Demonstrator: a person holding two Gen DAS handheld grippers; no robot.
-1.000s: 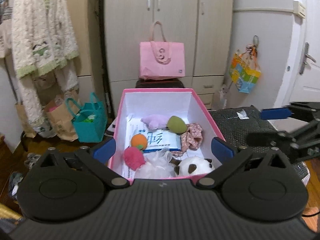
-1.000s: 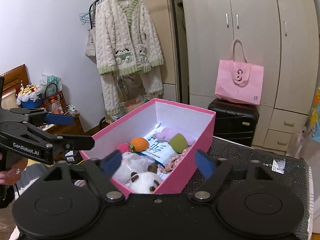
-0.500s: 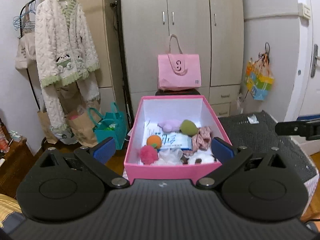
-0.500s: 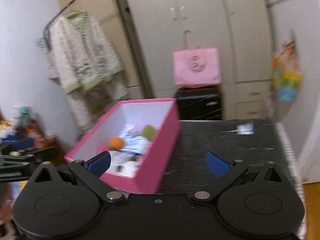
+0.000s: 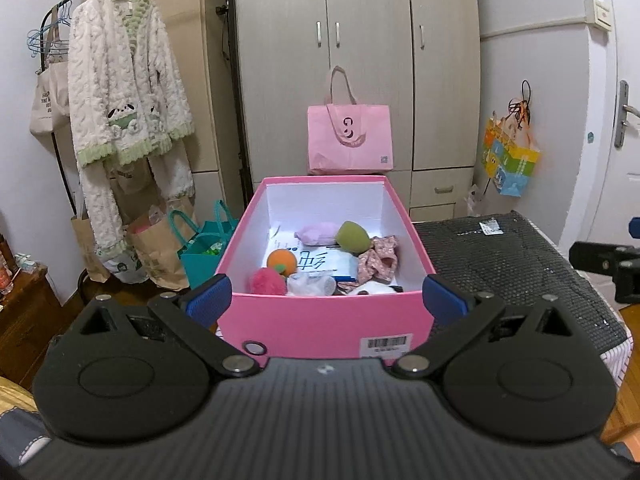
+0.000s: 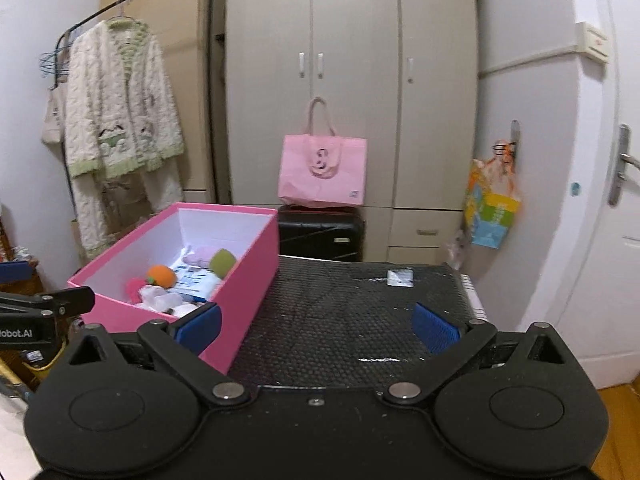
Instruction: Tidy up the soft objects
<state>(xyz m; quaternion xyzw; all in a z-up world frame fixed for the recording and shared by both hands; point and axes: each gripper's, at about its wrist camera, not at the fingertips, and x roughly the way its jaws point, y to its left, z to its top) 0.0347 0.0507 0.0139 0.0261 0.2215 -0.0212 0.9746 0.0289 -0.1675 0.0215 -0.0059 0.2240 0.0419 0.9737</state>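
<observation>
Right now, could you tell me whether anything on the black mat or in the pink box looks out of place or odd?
Only one small thing: a white label or packet lies alone on the black mat, apart from the pink box. The soft toys, such as the orange plush, all sit inside the box. Nothing looks spilled or damaged.

I read "obot.AI" in white on the left gripper (image 6: 24,334) body, cut off at the frame edge. A barcode label (image 5: 386,343) sits on the pink box (image 5: 320,320) front; its digits are too small. A blue Chinese character marks the white packet (image 5: 316,262) inside.
</observation>
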